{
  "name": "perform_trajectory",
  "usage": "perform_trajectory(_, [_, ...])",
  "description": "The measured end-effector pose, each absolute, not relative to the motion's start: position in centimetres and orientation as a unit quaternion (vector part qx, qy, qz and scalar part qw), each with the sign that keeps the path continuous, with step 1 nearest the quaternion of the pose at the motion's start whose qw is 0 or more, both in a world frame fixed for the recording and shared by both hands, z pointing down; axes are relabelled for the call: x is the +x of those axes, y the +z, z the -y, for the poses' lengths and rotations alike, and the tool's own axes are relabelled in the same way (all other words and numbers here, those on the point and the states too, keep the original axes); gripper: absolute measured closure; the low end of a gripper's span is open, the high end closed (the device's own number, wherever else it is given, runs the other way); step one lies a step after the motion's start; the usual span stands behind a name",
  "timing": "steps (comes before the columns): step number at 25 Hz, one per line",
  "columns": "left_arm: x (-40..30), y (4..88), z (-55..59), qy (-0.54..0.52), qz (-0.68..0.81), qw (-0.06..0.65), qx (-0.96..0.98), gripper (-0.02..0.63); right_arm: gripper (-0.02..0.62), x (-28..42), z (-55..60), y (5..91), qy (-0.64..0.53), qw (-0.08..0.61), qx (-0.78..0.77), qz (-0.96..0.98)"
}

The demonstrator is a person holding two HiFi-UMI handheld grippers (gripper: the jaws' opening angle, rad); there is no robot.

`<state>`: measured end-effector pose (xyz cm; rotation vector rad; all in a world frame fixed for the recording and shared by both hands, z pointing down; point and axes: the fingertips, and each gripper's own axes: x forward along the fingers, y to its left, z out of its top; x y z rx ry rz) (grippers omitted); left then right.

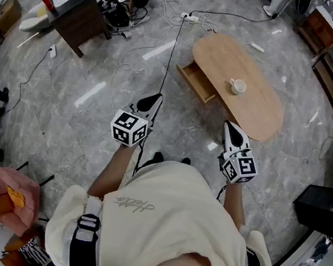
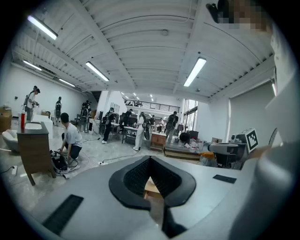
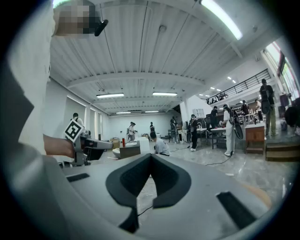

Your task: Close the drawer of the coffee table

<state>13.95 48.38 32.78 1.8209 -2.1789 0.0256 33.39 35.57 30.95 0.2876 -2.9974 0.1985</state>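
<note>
Standing near, well short of the coffee table (image 1: 252, 105), you hold left gripper (image 1: 157, 98) and right gripper (image 1: 229, 126) pinched together, empty. Its drawer (image 1: 198, 81) juts out leftward and looks rigid and likely free-sliding, so push its flat front.

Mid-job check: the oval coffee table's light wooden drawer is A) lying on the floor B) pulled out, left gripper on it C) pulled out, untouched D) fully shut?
C: the light wooden drawer sticks out of the oval wooden coffee table, both the left gripper and right gripper apart from it.
</note>
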Motion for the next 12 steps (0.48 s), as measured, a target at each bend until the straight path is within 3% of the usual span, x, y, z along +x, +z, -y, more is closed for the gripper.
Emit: perform_trajectory(12, [11.5,33.0,-47.9,0.008,0.746,0.154,0.648,0.601,0.601,30.3,-35.9,30.8,0.062,0.069,0.106,0.99])
